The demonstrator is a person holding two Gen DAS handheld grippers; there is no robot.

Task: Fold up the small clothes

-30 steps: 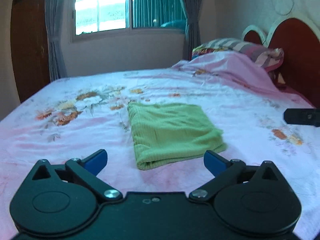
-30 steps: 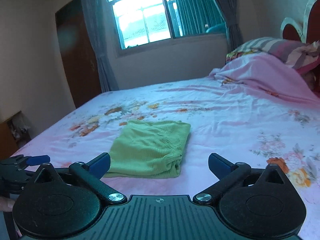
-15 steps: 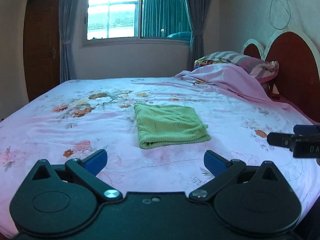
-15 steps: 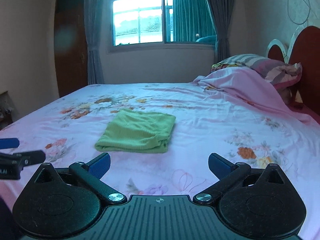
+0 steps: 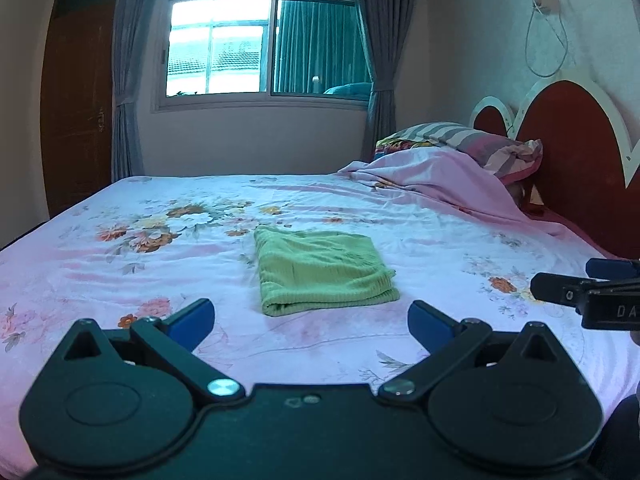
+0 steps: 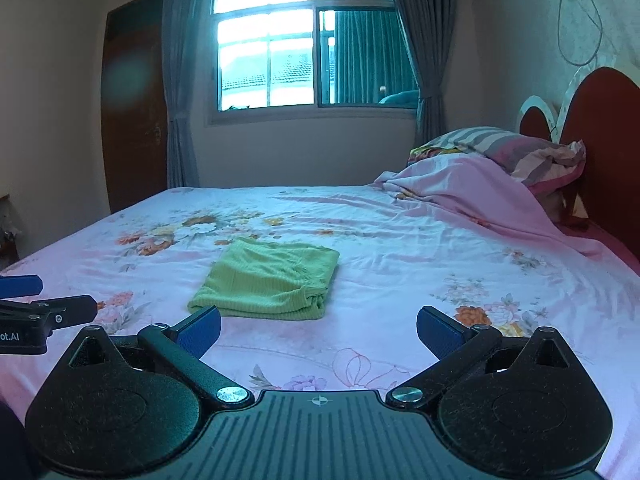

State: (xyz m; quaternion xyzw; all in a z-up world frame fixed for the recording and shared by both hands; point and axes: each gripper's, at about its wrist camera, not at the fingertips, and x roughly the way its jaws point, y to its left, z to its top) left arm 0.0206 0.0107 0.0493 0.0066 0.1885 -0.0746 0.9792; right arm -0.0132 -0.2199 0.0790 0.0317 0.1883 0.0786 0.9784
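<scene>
Left gripper (image 5: 310, 320): fingers spread wide, nothing between them, held above the near edge of the bed and aimed at the garment; its blue pads (image 5: 191, 317) are clear of the cloth.
Right gripper (image 6: 319, 330): likewise spread and empty, held over the near edge; it also shows at the right side of the left wrist view.
Green knit garment (image 5: 320, 270): lies flat around the middle of the bed, nearer the near edge than the far one, folded into a compact rectangle with several layers showing at its near edge; neither gripper touches it.
Progress: judging by the stacked layers and the tidy outline, this piece looks fully folded; one corner at the near right sits a little loose. No other small clothes show in either view, so what is left cannot be told from here, perhaps only fetching another item or tidying that corner.
Bed (image 5: 420, 232): pink floral sheet, mostly smooth with light wrinkles.
Right end of bed: a bunched pink blanket (image 5: 436, 180) and a striped pillow (image 5: 464, 140) against a red headboard (image 5: 576, 160).
Room: a bright window (image 5: 264, 40) with grey curtains beyond the far edge, a brown wooden door (image 5: 76, 108) at the left, a cord hanging on the right wall.
</scene>
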